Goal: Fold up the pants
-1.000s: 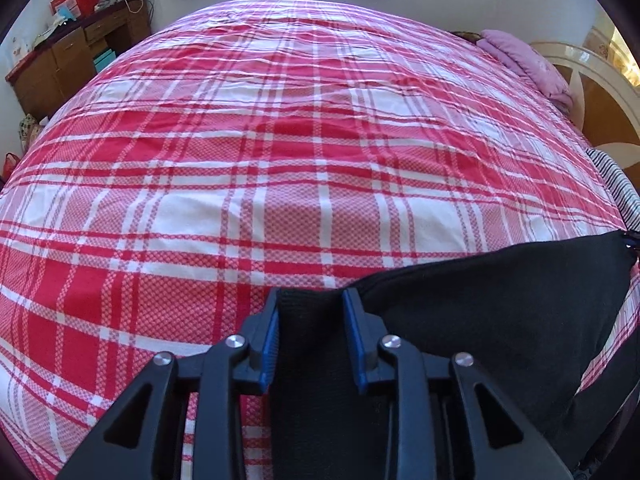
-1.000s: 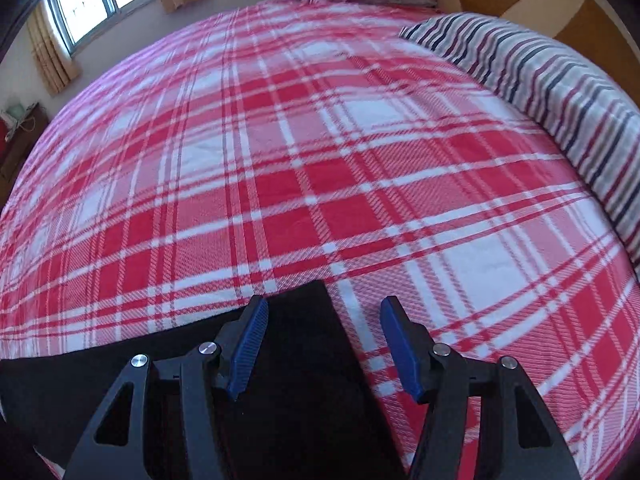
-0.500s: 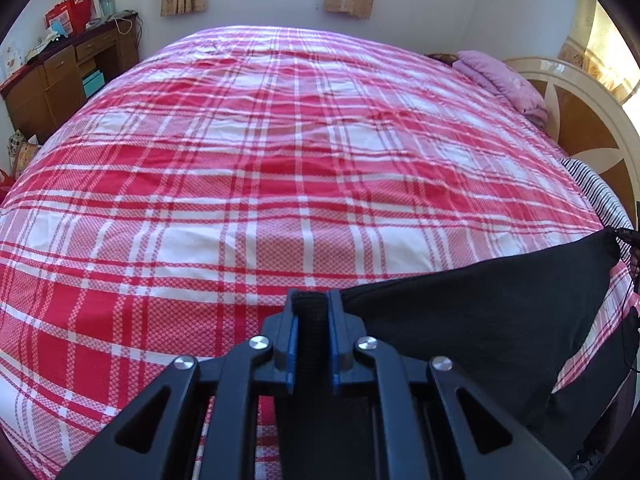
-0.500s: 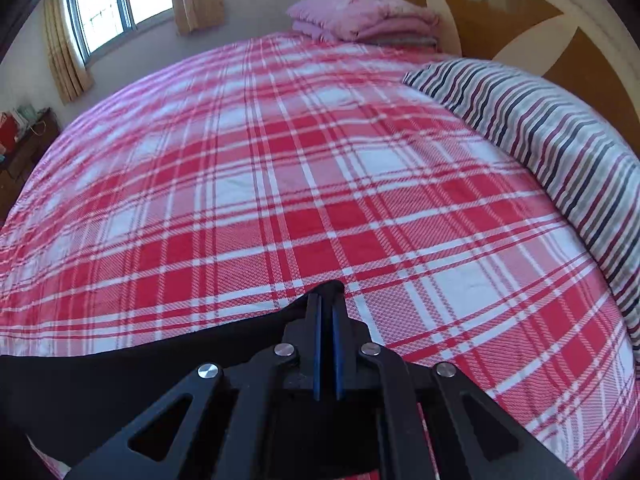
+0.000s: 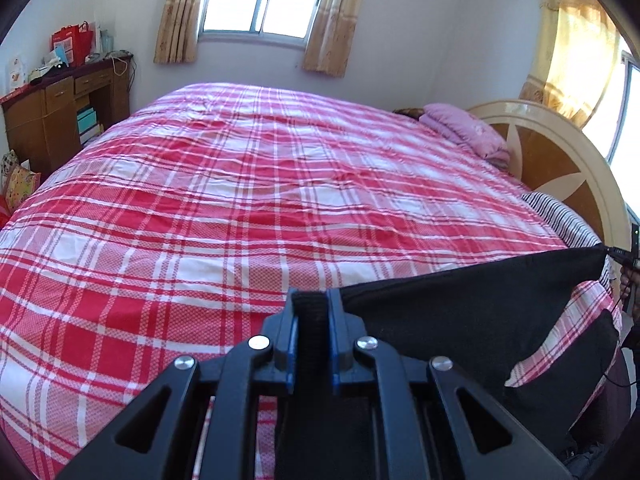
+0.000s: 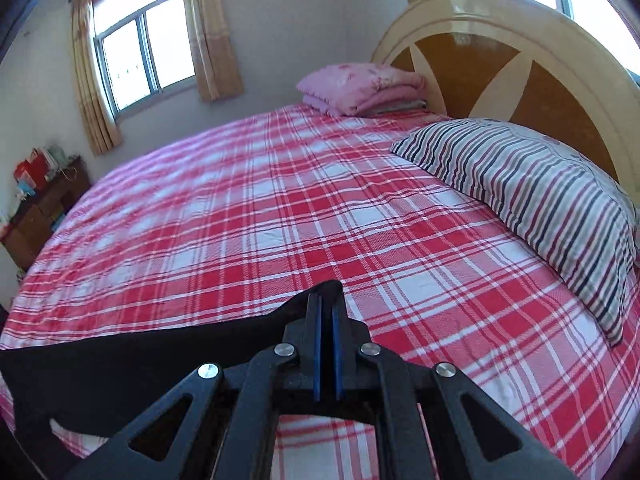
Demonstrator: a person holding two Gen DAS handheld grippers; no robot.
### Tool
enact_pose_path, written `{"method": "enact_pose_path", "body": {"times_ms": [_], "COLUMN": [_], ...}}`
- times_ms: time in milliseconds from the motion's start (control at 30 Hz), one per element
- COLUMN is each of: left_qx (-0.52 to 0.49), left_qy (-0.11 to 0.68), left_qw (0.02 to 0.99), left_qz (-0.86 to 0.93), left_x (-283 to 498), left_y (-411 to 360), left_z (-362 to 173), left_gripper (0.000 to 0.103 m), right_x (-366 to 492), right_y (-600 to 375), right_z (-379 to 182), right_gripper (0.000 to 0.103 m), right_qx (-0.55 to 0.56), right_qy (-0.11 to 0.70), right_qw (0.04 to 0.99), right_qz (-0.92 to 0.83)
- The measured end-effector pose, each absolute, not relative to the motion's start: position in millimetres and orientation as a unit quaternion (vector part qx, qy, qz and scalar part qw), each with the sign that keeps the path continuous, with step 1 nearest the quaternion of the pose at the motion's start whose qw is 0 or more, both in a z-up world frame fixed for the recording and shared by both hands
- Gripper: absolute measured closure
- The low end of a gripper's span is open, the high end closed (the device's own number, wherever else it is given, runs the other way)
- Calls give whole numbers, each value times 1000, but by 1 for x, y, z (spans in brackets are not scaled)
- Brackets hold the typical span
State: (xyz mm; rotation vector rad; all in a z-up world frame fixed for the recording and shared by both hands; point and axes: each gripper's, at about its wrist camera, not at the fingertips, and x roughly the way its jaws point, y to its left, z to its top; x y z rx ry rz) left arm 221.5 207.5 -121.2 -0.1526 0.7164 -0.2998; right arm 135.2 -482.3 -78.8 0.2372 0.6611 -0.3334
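Change: we lift the black pants (image 5: 460, 312) off the bed (image 5: 240, 208).
Tools: left tool (image 5: 310, 312) and right tool (image 6: 326, 316) clamped on corners.
Handling: soft, light; we grip edges.

free: bedspread (image 6: 248, 216) ahead | blocked: striped pillow (image 6: 532, 184) right, headboard (image 6: 520, 64) behind it

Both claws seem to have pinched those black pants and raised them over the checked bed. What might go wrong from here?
1. The right gripper pinches only a thin corner of the black fabric pants; that corner might slip out.
2. The left gripper clamps a thick bunched band, so the stretched edge may end up uneven.
3. A loose part of the pants hangs low at the edge of the red-and-white checked bedspread and could fold crooked.
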Motion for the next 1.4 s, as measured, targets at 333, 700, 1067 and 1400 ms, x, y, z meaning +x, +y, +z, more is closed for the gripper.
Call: {"method": "enact_pose_path", "body": {"times_ms": [333, 700, 1067, 1400], "left_qx": [-96, -88, -61, 16], "left_qy": [315, 319, 294, 272], "left_qw": [928, 921, 928, 939], "left_qz": [-173, -205, -223, -208], "left_x": [160, 101, 77, 59], "left_y": [227, 233, 236, 227], "left_z": [-126, -175, -194, -194], "left_gripper": [90, 90, 82, 75], "right_x": [35, -38, -63, -54], "right_y": [-482, -483, -474, -375], "right_z": [-88, -143, -164, -119], "right_gripper": [99, 99, 90, 51], "right_qx": [155, 198, 188, 98], "right_qy": [292, 312, 335, 311], "right_qw": [928, 911, 904, 933], "right_qz": [-172, -184, -190, -153]}}
